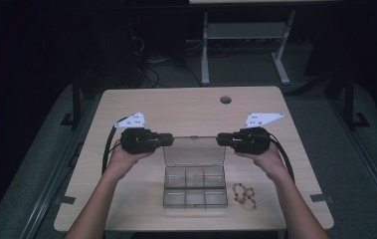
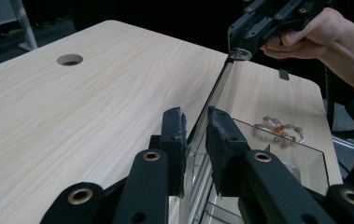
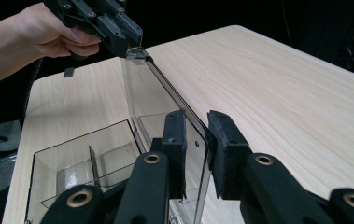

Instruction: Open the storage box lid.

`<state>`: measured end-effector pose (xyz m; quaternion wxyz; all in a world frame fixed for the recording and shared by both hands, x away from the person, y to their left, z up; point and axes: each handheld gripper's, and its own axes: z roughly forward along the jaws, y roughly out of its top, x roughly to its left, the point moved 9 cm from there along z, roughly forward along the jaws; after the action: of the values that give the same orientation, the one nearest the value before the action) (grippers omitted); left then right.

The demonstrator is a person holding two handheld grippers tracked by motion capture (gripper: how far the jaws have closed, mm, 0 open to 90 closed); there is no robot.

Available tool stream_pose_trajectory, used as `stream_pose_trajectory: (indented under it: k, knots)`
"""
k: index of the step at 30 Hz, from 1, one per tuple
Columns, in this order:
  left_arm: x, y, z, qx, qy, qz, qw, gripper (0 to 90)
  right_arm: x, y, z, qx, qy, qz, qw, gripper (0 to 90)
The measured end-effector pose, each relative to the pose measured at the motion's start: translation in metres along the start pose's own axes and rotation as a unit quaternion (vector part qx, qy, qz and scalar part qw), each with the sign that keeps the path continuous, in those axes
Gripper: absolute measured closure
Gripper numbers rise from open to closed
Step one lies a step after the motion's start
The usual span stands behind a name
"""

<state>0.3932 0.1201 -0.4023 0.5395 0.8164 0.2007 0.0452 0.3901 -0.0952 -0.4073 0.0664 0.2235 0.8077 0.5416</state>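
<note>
Though pad contact unclear—lid upright between both hand-held grippers.

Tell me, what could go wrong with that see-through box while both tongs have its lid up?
The left tongs and right tongs straddle only the thin top corners of the raised lid, so it might slip out and drop shut. The clear box is light, so tugging the lid could tip or drag it. The beaded bracelet lies close beside the box and could get knocked.

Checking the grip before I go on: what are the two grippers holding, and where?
The box lid, raised; left gripper and right gripper each hold a top corner.
</note>
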Motion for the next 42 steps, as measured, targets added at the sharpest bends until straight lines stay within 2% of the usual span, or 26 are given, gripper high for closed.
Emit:
stream_pose_trajectory:
  k: [10, 23, 42]
  knots:
    - [0.013, -0.001, 0.005, -0.011, 0.0, -0.021, 0.9997, 75.8, -0.011, 0.001, 0.006, -0.003, -0.005, 0.01, 0.9999, 76.7]
    - [0.022, -0.002, 0.01, -0.017, 0.009, -0.026, 0.9995, 74.3, -0.019, 0.0, 0.01, -0.009, -0.019, 0.014, 0.9997, 75.2]
    - [0.034, -0.003, 0.018, -0.006, 0.031, -0.034, 0.9989, 69.7, -0.03, -0.003, 0.018, -0.021, -0.047, 0.029, 0.9983, 70.0]
